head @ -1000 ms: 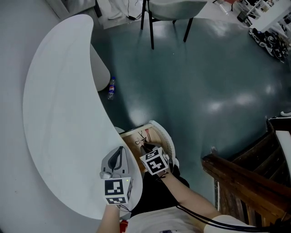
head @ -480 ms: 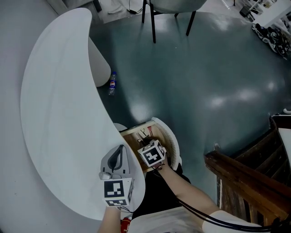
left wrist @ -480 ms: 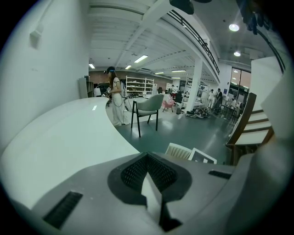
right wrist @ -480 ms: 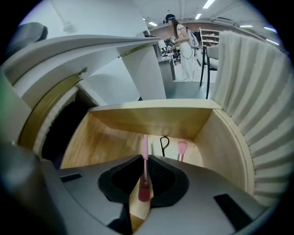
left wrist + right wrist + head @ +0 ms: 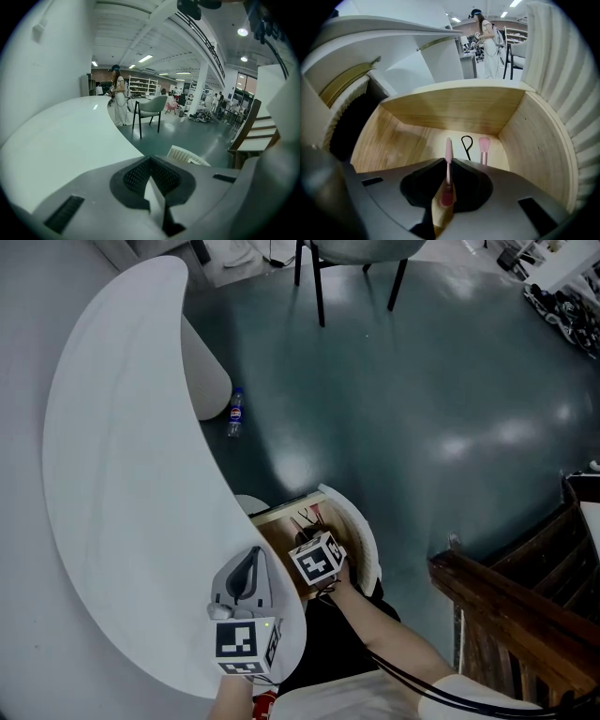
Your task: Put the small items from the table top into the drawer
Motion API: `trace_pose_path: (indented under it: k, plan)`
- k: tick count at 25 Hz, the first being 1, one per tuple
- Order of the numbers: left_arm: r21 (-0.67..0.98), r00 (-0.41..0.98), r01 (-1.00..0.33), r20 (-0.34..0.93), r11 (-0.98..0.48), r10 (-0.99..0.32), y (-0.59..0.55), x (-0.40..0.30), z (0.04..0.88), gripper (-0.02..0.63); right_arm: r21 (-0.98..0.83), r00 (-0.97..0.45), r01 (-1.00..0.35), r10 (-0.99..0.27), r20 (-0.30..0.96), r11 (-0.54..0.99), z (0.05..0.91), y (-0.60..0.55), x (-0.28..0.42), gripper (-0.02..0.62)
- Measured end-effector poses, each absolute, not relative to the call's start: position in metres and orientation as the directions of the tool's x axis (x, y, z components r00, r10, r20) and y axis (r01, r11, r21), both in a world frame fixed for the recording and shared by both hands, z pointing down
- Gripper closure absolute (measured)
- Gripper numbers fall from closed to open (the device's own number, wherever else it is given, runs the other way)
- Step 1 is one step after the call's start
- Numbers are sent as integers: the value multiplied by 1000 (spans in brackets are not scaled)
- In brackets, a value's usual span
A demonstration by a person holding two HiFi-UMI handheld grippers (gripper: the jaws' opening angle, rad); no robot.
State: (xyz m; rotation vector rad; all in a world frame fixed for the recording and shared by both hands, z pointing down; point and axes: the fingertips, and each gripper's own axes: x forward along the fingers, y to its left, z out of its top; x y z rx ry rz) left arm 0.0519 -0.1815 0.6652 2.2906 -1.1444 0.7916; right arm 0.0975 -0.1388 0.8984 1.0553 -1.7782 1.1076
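Note:
The wooden drawer (image 5: 277, 529) stands pulled out under the curved white table top (image 5: 122, 474), its ribbed white front (image 5: 361, 540) toward the floor. My right gripper (image 5: 309, 545) points steeply down into it, shut on a slim pink stick (image 5: 448, 161) that pokes out past the jaws above the drawer bottom (image 5: 403, 140). On that bottom lie a black loop (image 5: 467, 144) and a pink brush (image 5: 483, 149). My left gripper (image 5: 249, 563) rests over the table's near end; its jaws (image 5: 154, 187) meet with nothing between them.
A chair (image 5: 347, 254) stands at the far side of the dark floor. A bottle (image 5: 235, 414) lies by the table's white leg (image 5: 206, 371). Dark wooden steps (image 5: 511, 610) rise at the right. A person (image 5: 119, 101) stands far off.
My right gripper has sunk lower into the drawer with the pink stick still in it. My left gripper has stayed in place.

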Motion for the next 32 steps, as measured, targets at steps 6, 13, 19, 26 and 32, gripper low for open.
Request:
trace_pose_path:
  k: [6, 13, 19, 26, 32]
  plan:
    - [138, 490, -820, 670, -555, -557, -183, 52, 665, 586, -252, -323, -926, -245, 914, 279, 902, -140, 105, 535]
    - [161, 495, -826, 666, -541, -558, -184, 50, 663, 586, -259, -332, -923, -249, 910, 284, 903, -142, 99, 535]
    - [163, 485, -836, 666, -524, -567, -186, 45, 663, 586, -257, -330, -922, -242, 912, 289, 902, -142, 99, 535]
    - [156, 462, -856, 659, -492, -594, -184, 37, 660, 586, -271, -352, -916, -272, 896, 295, 890, -149, 98, 534]
    - [139, 418, -885, 657, -445, -627, -176, 27, 654, 588, -288, -387, -902, -310, 868, 321, 868, -154, 94, 535]
